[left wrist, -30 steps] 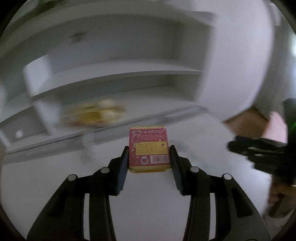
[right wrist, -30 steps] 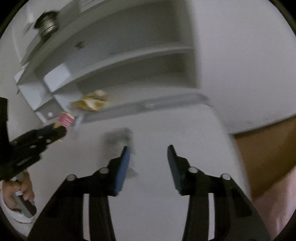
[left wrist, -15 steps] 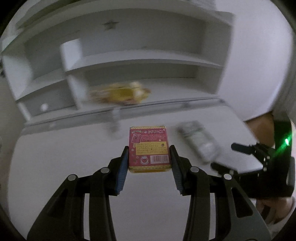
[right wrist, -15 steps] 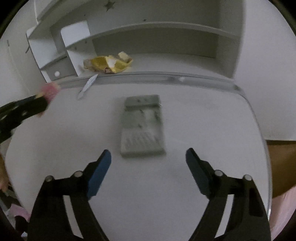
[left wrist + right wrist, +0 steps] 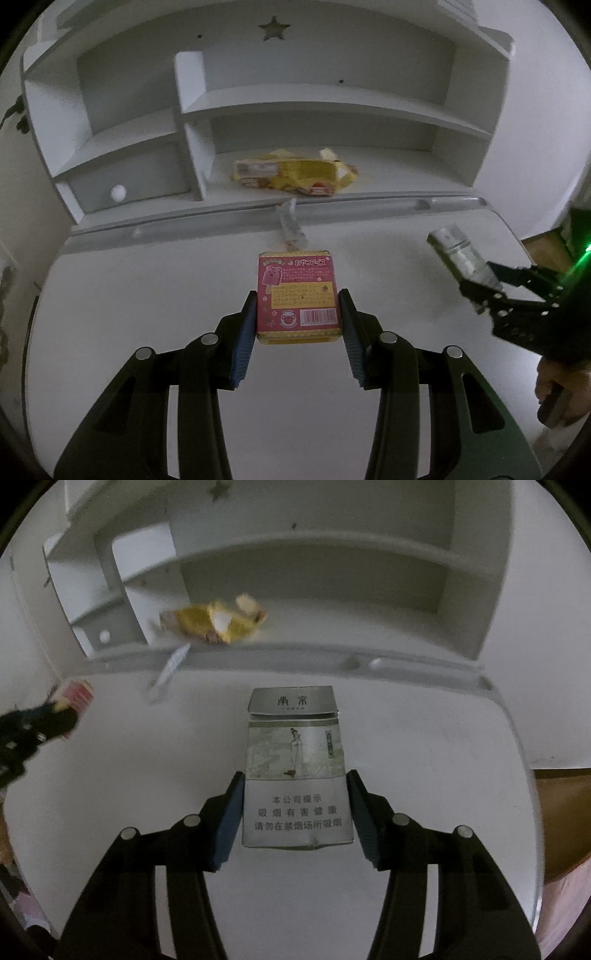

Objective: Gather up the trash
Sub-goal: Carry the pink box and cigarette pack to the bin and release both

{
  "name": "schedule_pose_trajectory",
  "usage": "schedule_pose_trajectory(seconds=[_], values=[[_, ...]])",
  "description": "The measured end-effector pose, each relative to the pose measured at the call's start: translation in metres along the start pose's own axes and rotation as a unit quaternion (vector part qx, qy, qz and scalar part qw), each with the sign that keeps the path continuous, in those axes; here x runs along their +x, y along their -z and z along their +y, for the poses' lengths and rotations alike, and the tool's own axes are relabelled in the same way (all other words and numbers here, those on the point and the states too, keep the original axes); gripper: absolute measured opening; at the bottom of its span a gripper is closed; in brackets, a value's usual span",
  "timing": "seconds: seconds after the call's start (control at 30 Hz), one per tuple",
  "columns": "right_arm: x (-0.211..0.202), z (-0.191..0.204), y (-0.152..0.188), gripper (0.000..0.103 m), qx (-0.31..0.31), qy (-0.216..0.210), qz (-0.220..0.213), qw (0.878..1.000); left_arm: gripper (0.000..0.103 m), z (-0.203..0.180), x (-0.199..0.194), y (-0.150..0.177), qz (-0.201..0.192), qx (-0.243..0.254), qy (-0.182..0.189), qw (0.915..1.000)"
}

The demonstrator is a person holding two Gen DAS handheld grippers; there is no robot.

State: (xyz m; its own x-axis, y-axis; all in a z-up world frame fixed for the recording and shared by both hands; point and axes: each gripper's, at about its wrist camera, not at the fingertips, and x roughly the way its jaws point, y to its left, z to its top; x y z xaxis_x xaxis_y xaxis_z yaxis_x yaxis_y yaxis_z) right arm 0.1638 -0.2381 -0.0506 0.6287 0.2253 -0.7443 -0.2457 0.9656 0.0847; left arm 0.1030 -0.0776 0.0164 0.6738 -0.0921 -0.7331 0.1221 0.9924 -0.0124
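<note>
Gripping a glossy pink cardboard box [image 5: 297, 295], left tongs [image 5: 297, 325], right tongs [image 5: 295, 812] clamping a flat grey cigarette pack [image 5: 295, 771].

Pink box [image 5: 297, 295] & grey cig pack [image 5: 296, 771] held; yellow wrapper [image 5: 295, 174] on shelf.

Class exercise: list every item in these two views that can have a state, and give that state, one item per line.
left gripper: shut on the pink snack box.
pink snack box: held, off the desk.
right gripper: shut on the cigarette pack.
cigarette pack: gripped at its sides, lid slightly ajar.
yellow wrapper: crumpled, lying on the lowest shelf.
clear plastic wrapper: lying at the desk's back edge.
drawer: closed.
</note>
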Motion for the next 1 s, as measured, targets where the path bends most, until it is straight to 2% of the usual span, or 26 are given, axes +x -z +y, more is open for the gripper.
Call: schedule_pose_trajectory(seconds=[0.13,0.23,0.3,0.33,0.4,0.43,0.53,0.6,0.7,0.77,0.93,1.0], values=[[-0.050,-0.029,0.021,0.054,0.028,0.008,-0.028,0.999,0.042,-0.036,-0.006,0.006,-0.011,0.024,0.033,0.9991],[-0.099,-0.066,0.053,0.054,0.074,0.010,-0.049,0.996,0.042,-0.092,-0.022,0.016,-0.019,0.065,0.086,0.9940],[-0.139,-0.102,0.089,0.054,0.119,0.020,-0.062,0.991,0.042,-0.144,-0.035,0.028,-0.021,0.104,0.131,0.9856],[-0.156,-0.117,0.107,0.054,0.136,0.029,-0.065,0.988,0.042,-0.167,-0.041,0.035,-0.020,0.122,0.151,0.9807],[-0.191,-0.147,0.152,0.054,0.170,0.062,-0.065,0.981,0.042,-0.225,-0.056,0.057,-0.017,0.172,0.198,0.9648],[-0.208,-0.163,0.179,0.054,0.187,0.083,-0.060,0.977,0.042,-0.259,-0.064,0.073,-0.012,0.202,0.223,0.9536],[-0.232,-0.201,0.247,0.054,0.237,0.127,-0.032,0.963,0.042,-0.324,-0.077,0.112,0.007,0.261,0.273,0.9261],[-0.234,-0.222,0.289,0.054,0.272,0.135,-0.010,0.953,0.042,-0.371,-0.079,0.147,0.029,0.303,0.300,0.9040],[-0.217,-0.251,0.351,0.054,0.330,0.125,0.033,0.935,0.042,-0.419,-0.062,0.197,0.078,0.344,0.318,0.8798],[-0.191,-0.269,0.387,0.054,0.369,0.106,0.064,0.921,0.042,-0.446,-0.029,0.237,0.131,0.363,0.314,0.8676],[-0.107,-0.298,0.463,0.054,0.447,0.045,0.154,0.880,0.042,-0.480,0.059,0.301,0.228,0.374,0.266,0.8586],[-0.077,-0.306,0.484,0.054,0.472,0.024,0.183,0.862,0.042,-0.488,0.095,0.320,0.251,0.378,0.236,0.8592]])
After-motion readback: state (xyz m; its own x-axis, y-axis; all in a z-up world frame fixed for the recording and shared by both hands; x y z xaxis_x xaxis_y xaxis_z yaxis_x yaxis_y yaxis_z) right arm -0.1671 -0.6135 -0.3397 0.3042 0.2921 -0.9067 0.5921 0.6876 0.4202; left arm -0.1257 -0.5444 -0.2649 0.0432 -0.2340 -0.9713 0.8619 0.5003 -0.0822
